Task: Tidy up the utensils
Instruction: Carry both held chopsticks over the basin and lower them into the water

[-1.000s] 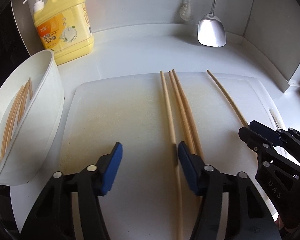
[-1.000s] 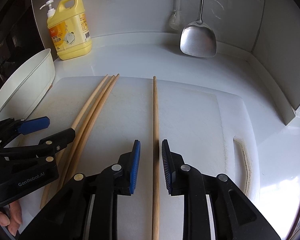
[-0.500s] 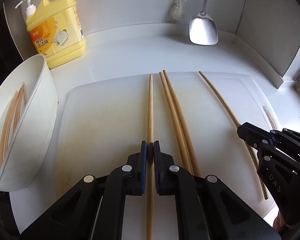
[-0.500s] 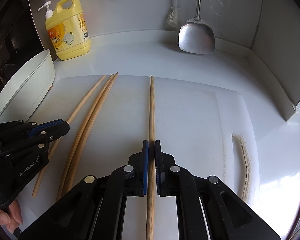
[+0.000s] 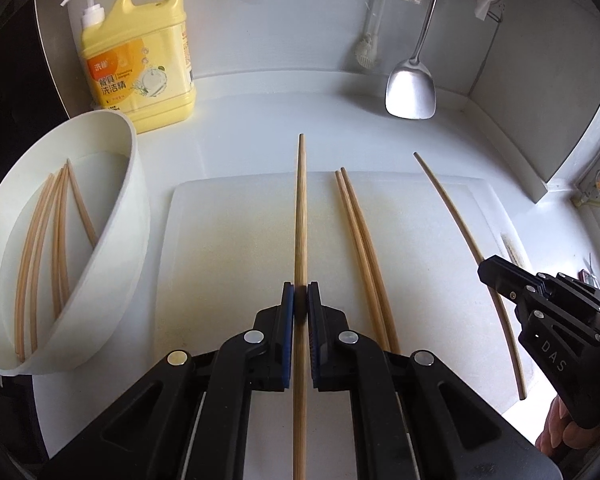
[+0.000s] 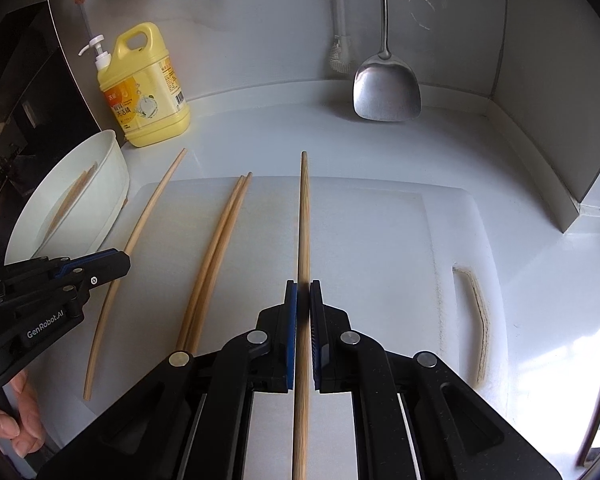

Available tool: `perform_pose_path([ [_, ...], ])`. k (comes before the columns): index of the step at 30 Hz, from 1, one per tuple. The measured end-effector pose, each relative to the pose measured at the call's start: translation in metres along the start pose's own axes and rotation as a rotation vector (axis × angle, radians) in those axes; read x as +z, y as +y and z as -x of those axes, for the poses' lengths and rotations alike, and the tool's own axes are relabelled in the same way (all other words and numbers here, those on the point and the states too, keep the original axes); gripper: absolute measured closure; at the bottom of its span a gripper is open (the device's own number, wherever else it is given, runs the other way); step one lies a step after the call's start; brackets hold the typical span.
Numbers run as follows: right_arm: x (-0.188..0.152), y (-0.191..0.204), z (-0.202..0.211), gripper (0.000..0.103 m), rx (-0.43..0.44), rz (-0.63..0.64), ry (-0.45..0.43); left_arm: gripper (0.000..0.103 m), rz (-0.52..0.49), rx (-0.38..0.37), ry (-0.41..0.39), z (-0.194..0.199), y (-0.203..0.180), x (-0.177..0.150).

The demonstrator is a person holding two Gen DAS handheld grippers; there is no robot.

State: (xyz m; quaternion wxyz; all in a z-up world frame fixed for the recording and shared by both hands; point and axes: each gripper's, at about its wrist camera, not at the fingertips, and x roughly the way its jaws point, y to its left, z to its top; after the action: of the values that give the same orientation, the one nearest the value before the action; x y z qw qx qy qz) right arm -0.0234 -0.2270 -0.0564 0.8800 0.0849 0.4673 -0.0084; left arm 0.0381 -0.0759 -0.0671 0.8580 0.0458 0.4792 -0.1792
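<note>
My left gripper (image 5: 300, 296) is shut on a wooden chopstick (image 5: 300, 208) and holds it above the white cutting board (image 5: 228, 248). My right gripper (image 6: 303, 294) is shut on another chopstick (image 6: 304, 216), also lifted over the board (image 6: 380, 240). Two chopsticks (image 5: 360, 236) lie side by side on the board between the grippers; they also show in the right wrist view (image 6: 220, 236). A white bowl (image 5: 132, 216) at the left holds several chopsticks (image 5: 44, 240). The right gripper shows at the right in the left wrist view (image 5: 500, 276), the left gripper at the left in the right wrist view (image 6: 112, 262).
A yellow dish soap bottle (image 5: 140, 60) stands at the back left. A metal spatula (image 5: 410, 88) and a brush (image 5: 366, 52) hang at the back wall. A grey wall panel (image 5: 540, 100) bounds the right side.
The left gripper moved right onto a chopstick and shut on it; the right gripper shut on its chopstick. Both chopsticks have risen off the board.
</note>
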Motion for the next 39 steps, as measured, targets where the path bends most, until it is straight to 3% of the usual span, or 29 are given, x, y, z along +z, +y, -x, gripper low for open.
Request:
perform_pose_path([
  [7, 0.026, 0.041, 0.018, 0.097, 0.08, 0.03, -0.043, 0.096, 0.084, 0.038, -0.079, 0.036, 0.041, 0.013],
  [13, 0.057, 0.102, 0.023, 0.097, 0.154, 0.137, -0.085, 0.096, 0.163, 0.078, -0.137, 0.068, 0.095, 0.019],
  [20, 0.087, 0.182, 0.006, 0.097, 0.281, 0.226, -0.086, 0.096, 0.257, 0.177, -0.168, 0.091, 0.164, 0.018],
  [30, 0.105, 0.276, -0.04, 0.097, 0.361, 0.301, -0.039, 0.096, 0.334, 0.233, -0.153, 0.087, 0.252, 0.017],
  [39, 0.113, 0.304, -0.085, 0.097, 0.34, 0.278, 0.044, 0.096, 0.351, 0.184, -0.084, 0.054, 0.287, 0.026],
])
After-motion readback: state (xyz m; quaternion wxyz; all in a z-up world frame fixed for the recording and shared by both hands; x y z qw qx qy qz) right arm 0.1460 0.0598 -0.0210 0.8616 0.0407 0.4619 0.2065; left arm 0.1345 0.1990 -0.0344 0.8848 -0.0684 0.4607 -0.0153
